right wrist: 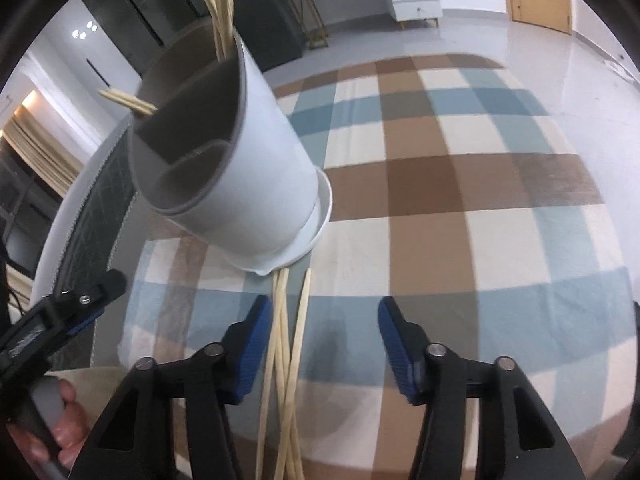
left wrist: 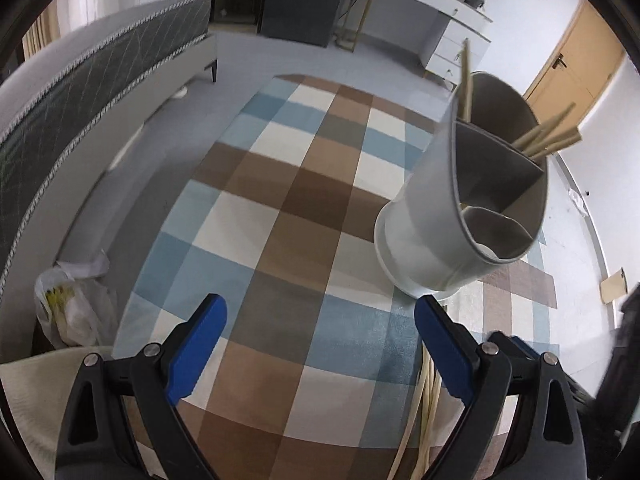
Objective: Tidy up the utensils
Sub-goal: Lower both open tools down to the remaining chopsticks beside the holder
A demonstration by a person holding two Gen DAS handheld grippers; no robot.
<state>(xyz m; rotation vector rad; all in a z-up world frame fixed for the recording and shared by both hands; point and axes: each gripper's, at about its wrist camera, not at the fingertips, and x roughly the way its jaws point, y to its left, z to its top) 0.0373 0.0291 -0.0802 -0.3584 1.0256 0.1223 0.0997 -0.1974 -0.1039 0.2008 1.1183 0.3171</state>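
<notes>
The checked rug (right wrist: 460,184) spreads under both my grippers. The white divided utensil holder (right wrist: 248,168) stands ahead and left of my right gripper (right wrist: 320,344), with several chopsticks (right wrist: 222,4) already in its compartments. The loose chopsticks (right wrist: 286,344) lie just inside my right gripper's left finger, long axis running along the fingers toward the holder. My right gripper is empty with jaws wide apart and, I judge, nearer them; my left gripper (left wrist: 320,352) is likewise spread and empty.
</notes>
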